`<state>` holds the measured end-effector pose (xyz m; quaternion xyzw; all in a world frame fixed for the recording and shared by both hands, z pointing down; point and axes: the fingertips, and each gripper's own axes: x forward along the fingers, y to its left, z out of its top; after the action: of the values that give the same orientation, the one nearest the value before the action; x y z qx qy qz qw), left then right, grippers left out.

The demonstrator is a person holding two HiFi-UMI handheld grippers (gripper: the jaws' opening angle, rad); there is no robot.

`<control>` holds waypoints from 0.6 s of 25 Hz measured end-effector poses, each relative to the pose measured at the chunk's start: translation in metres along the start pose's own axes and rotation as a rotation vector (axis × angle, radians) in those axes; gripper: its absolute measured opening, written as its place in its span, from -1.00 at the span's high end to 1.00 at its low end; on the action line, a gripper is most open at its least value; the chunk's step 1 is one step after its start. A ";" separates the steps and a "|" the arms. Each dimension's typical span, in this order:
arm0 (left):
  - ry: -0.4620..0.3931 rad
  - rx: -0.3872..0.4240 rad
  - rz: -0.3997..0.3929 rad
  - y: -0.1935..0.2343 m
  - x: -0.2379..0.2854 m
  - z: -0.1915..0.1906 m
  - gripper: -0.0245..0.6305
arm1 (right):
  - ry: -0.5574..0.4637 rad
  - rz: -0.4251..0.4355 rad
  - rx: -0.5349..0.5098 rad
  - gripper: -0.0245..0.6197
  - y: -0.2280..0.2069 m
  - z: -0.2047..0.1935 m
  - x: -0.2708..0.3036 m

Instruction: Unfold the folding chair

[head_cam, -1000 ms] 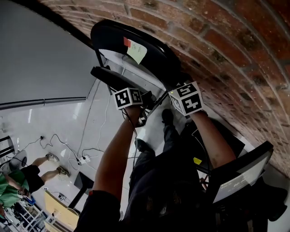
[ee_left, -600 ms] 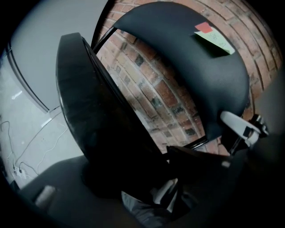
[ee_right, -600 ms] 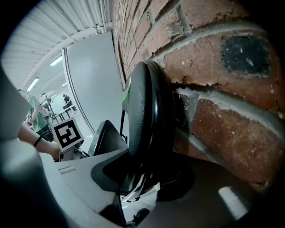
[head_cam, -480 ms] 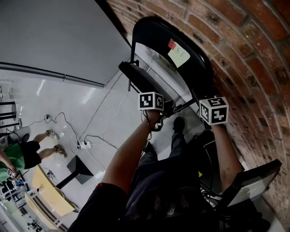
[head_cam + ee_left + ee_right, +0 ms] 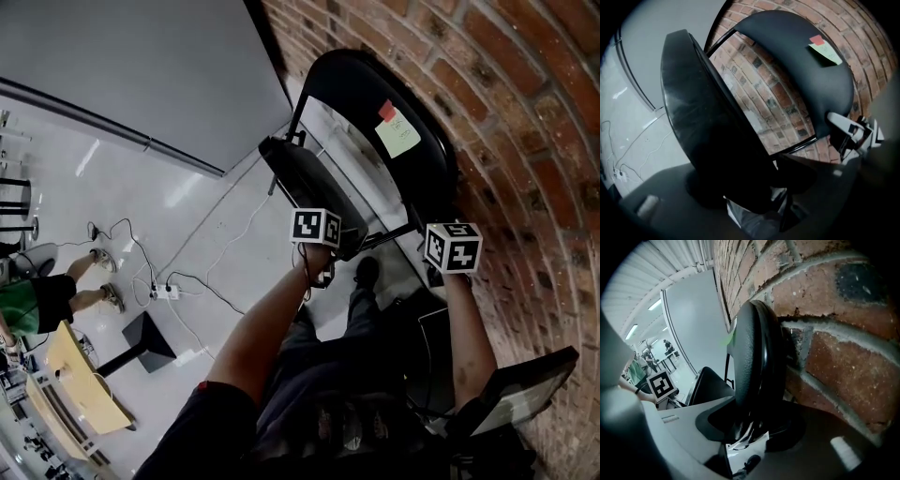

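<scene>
A black folding chair stands against the brick wall, partly opened. Its backrest (image 5: 361, 89) bears a green sticky note (image 5: 399, 131) and a red one. In the head view the seat (image 5: 305, 183) angles away from the backrest. My left gripper (image 5: 740, 187) is shut on the seat's (image 5: 708, 136) lower edge, with the backrest (image 5: 806, 61) behind it. My right gripper (image 5: 754, 425) is shut on the side edge of the backrest (image 5: 757, 352), close to the bricks. Both marker cubes show in the head view, the left one (image 5: 316, 227) and the right one (image 5: 453, 247).
The brick wall (image 5: 525, 122) runs along the right and a grey panel wall (image 5: 122, 66) lies behind. Cables and a power strip (image 5: 169, 292) lie on the white floor. A seated person (image 5: 37, 305), a wooden table (image 5: 70, 389) and a black screen (image 5: 511, 375) are nearby.
My left gripper has drawn the seat outward, away from the backrest, so the gap between them is wider. The right gripper has stayed on the backrest. The head view has swung round.
</scene>
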<state>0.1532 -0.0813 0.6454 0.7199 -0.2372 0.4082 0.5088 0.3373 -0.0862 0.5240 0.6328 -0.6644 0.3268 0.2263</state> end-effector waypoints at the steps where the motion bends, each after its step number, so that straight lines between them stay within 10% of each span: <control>1: 0.005 -0.004 -0.002 0.003 0.000 -0.003 -0.08 | 0.003 0.001 0.001 0.40 0.000 -0.001 0.001; 15: 0.019 -0.027 -0.016 0.028 -0.012 -0.027 -0.08 | 0.045 0.000 0.032 0.38 0.001 -0.009 0.006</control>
<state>0.1162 -0.0672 0.6543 0.7110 -0.2321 0.4074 0.5240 0.3349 -0.0839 0.5349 0.6288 -0.6541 0.3513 0.2310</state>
